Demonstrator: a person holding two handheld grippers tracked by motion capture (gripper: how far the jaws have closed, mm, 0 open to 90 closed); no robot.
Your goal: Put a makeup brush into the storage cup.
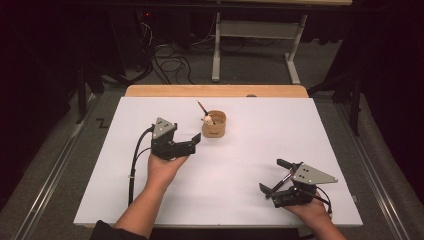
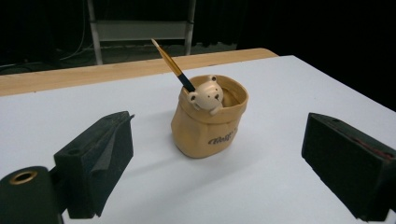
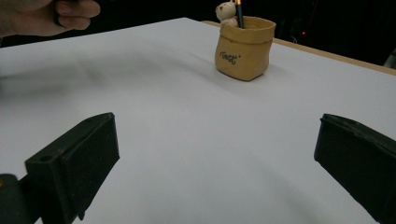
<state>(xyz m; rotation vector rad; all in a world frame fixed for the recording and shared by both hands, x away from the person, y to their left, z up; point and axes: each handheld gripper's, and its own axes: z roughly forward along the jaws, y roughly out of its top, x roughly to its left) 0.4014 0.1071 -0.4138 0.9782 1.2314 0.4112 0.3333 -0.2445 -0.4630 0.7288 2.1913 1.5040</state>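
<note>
Pen holder (image 1: 214, 125) — tan, sack-shaped, with a small bear figure (image 2: 206, 95) at its rim; stood upright on the white table (image 1: 250, 150), toward the far middle. One pencil (image 2: 172, 64) leaned inside it. Left gripper (image 1: 187, 142) — jaws spread wide, empty, just beside the holder and facing it. Right gripper (image 1: 274, 176) — jaws wide, empty, near the front right edge, well apart from the holder.

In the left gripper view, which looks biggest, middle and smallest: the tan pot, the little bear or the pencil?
1. The tan pot looks biggest.
2. The pencil comes next, though its lower end is hidden inside the pot.
3. The little bear looks smallest; only the part above the rim shows.
</note>
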